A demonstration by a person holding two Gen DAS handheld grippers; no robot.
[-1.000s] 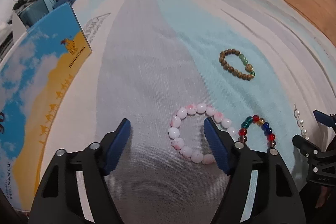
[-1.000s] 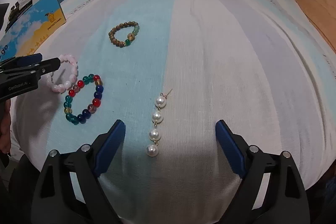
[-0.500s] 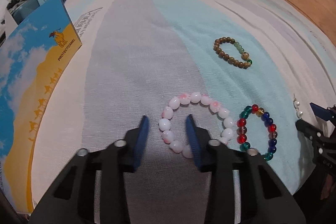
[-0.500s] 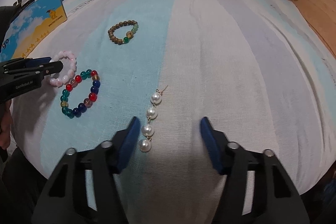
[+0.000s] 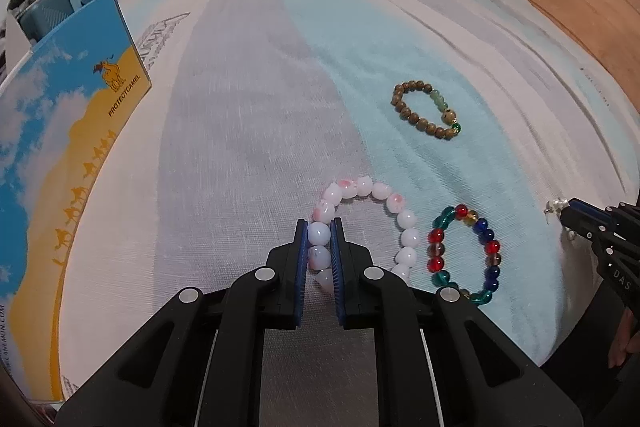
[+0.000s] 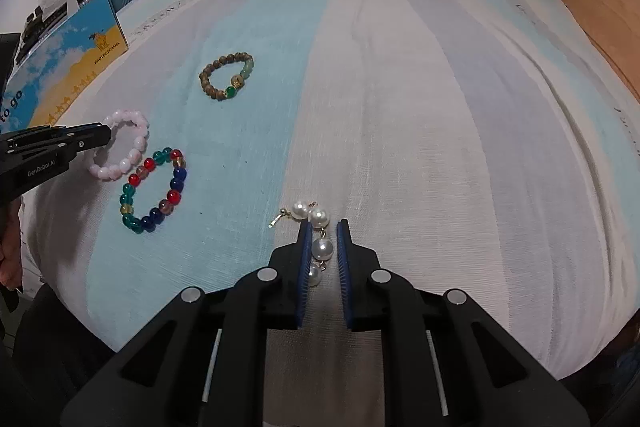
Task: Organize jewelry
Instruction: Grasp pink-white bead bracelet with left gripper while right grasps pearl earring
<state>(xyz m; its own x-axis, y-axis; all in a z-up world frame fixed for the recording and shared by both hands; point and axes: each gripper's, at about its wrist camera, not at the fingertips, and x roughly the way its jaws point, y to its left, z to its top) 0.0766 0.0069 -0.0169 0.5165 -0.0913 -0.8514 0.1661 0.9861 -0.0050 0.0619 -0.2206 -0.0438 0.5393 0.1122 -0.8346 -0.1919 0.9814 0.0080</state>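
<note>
both grippers pinching jewelry on the striped bedspread.

the left gripper (image 5: 319, 227) has just been closing and now pinches the near side of the pink bead bracelet (image 5: 370, 223), its blue pads pressed on the beads, close to the near edge of the bedspread (image 5: 248, 131). the right gripper (image 6: 322, 225) has also just been closing and grips the pearl drop earring (image 6: 316, 235) between its pads, also close to the near edge. the multicolour bead bracelet (image 5: 464, 253) lies flat just beside the pink one, between the two grippers. the brown wooden bead bracelet (image 5: 426, 109) lies farther in, well apart from both. a blue and yellow box (image 5: 60, 131) stands at the left edge.
</note>
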